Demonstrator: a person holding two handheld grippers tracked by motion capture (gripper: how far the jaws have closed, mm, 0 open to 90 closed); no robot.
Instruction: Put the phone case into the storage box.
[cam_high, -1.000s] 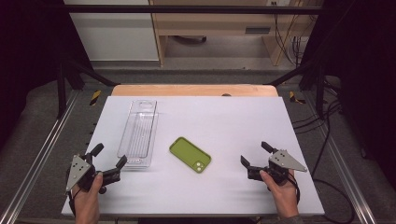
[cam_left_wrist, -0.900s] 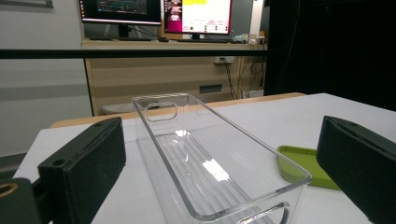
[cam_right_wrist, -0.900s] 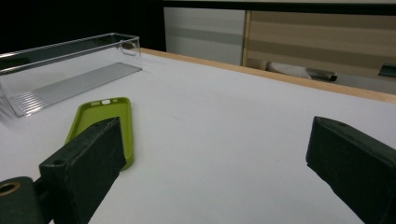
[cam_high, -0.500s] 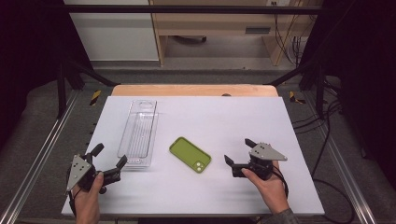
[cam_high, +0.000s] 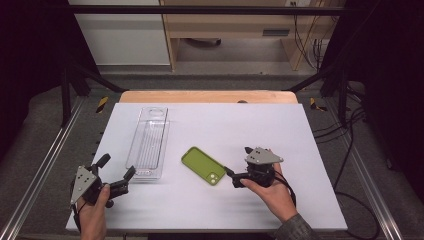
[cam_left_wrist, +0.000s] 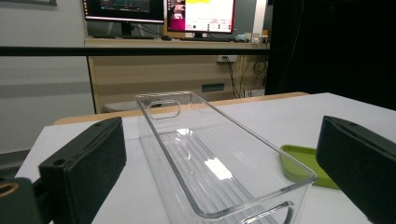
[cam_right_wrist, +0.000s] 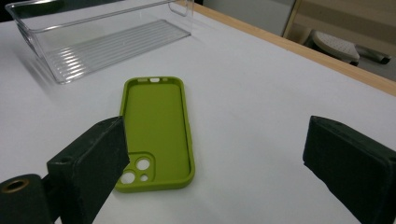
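A lime-green phone case lies inside-up on the white table, camera cutout toward the near side. My right gripper stands open just to its right, one jaw close to the case's near corner. In the right gripper view the case lies partly ahead of the left jaw, and nothing sits between the jaws of the right gripper. A clear plastic tray lies lengthwise left of the case. My left gripper is open at the tray's near end; the tray shows between its jaws.
A wooden strip runs along the table's far edge. Metal frame rails flank the table. Cables trail on the floor at the right. Monitors stand on a desk beyond the table.
My right gripper has moved left across the table to the phone case's near right corner. The left gripper, tray and case have stayed put.
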